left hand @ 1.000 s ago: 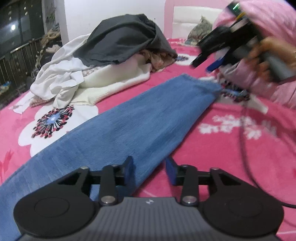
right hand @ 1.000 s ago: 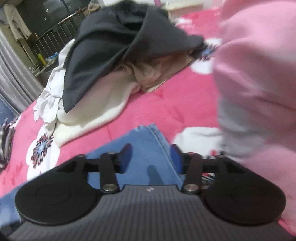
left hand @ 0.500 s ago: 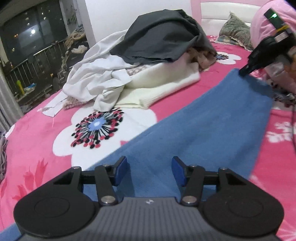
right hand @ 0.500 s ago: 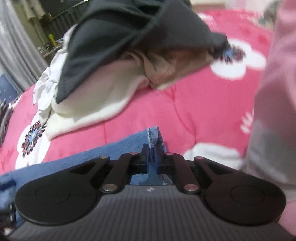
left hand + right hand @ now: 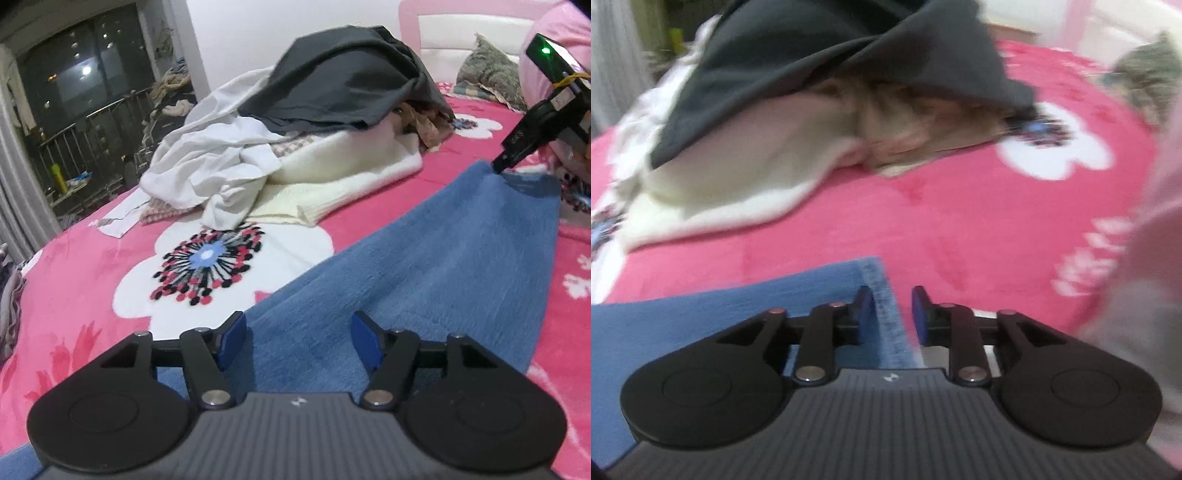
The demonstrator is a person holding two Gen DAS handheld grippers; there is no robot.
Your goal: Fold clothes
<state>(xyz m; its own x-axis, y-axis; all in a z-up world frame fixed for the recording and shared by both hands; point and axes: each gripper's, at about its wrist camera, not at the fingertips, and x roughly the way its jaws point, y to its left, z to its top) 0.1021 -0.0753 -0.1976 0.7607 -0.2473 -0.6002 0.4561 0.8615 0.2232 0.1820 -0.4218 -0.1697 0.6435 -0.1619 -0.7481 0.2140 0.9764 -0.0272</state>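
Observation:
A pair of blue jeans (image 5: 436,266) lies stretched across the pink bed, running from my left gripper to the far right. My left gripper (image 5: 298,342) is open just above the near part of the denim, nothing pinched. The right gripper (image 5: 517,146) shows in the left wrist view at the far hem corner, tip down on the cloth. In the right wrist view, the right gripper (image 5: 892,314) is open, with the stitched hem of the jeans (image 5: 882,295) lying loose between its blue pads (image 5: 865,314).
A heap of unfolded clothes sits behind the jeans: a dark grey garment (image 5: 343,81) on top, a white shirt (image 5: 207,166) and a cream knit (image 5: 332,184) below. The pink flowered blanket (image 5: 92,266) covers the bed. A pink sleeve (image 5: 1152,236) fills the right edge.
The right gripper, shut on the jeans' hem half a second ago, has opened and the hem lies loose. The left gripper stays open and has shifted over the denim.

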